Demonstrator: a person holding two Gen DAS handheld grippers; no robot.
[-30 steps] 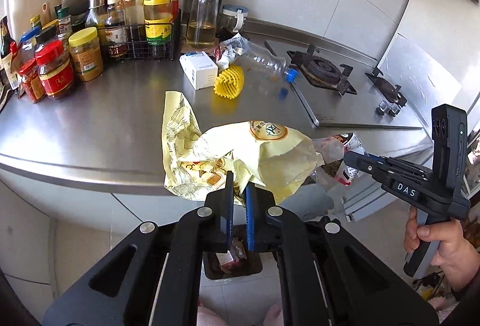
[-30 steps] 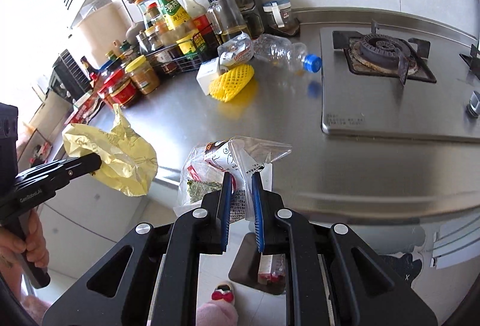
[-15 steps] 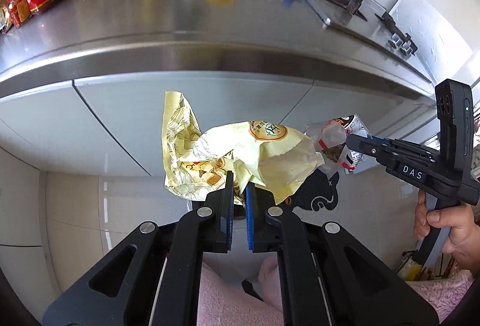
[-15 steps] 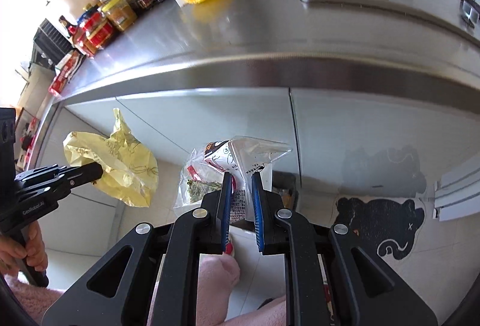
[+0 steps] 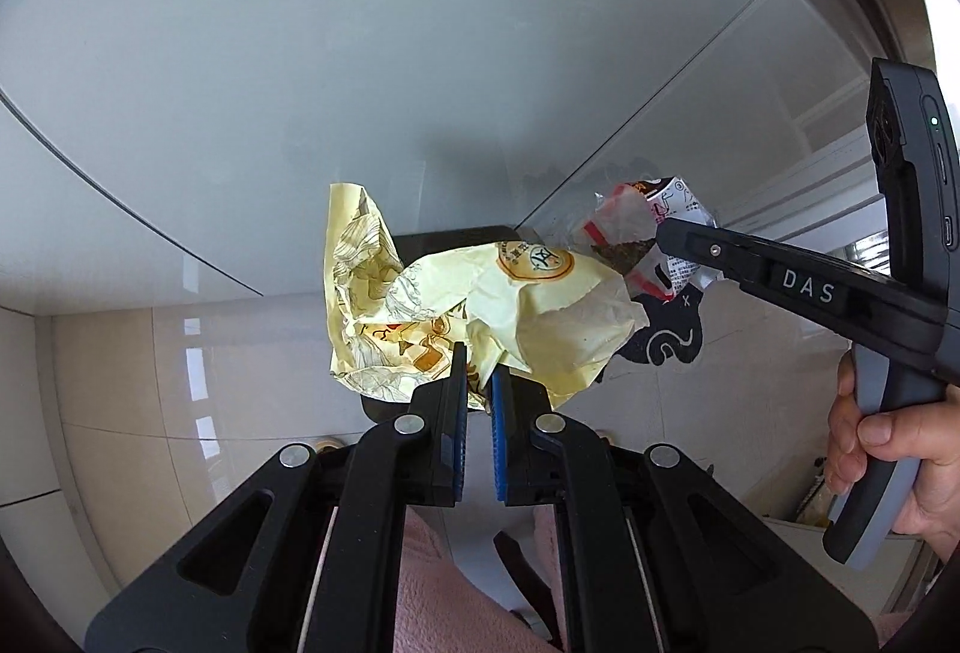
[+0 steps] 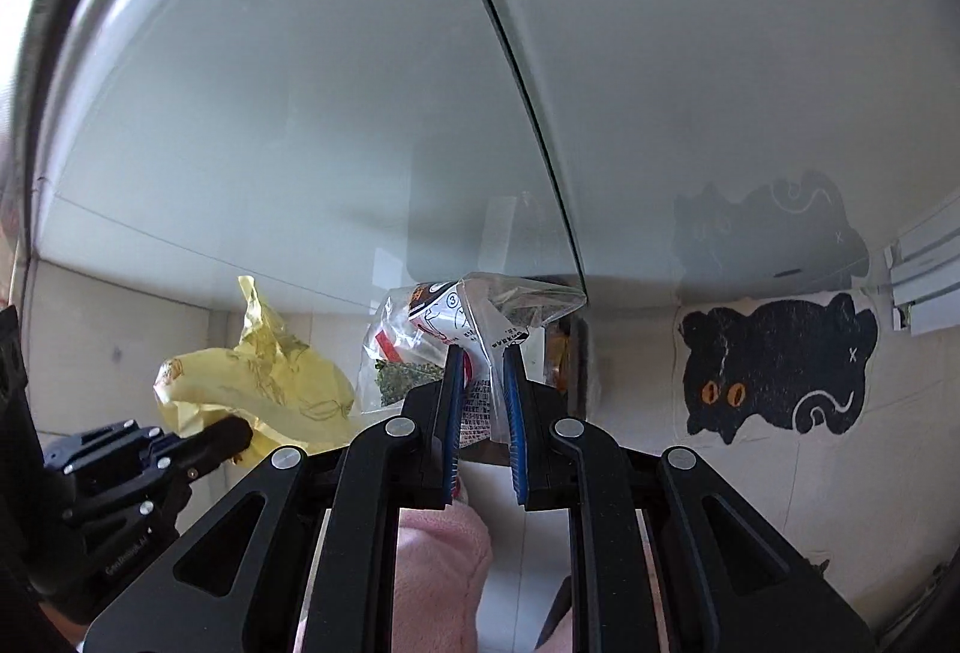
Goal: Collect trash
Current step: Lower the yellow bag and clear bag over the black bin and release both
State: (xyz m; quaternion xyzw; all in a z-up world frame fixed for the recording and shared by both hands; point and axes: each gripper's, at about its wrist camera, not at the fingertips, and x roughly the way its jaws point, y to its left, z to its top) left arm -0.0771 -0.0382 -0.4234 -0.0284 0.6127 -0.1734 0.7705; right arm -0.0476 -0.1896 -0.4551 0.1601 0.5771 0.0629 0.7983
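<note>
Holding both pieces of trash low in front of the grey cabinet (image 5: 420,53), I see my left gripper (image 5: 478,383) clenched on the crumpled yellow wrapper (image 5: 480,305), which hangs above a dark bin (image 5: 456,239) on the floor. My right gripper (image 6: 485,383) is clamped on the clear bag (image 6: 462,329) with green bits inside, just beside the wrapper. A black cat mat (image 6: 780,365) lies on the tiles to the right.
</note>
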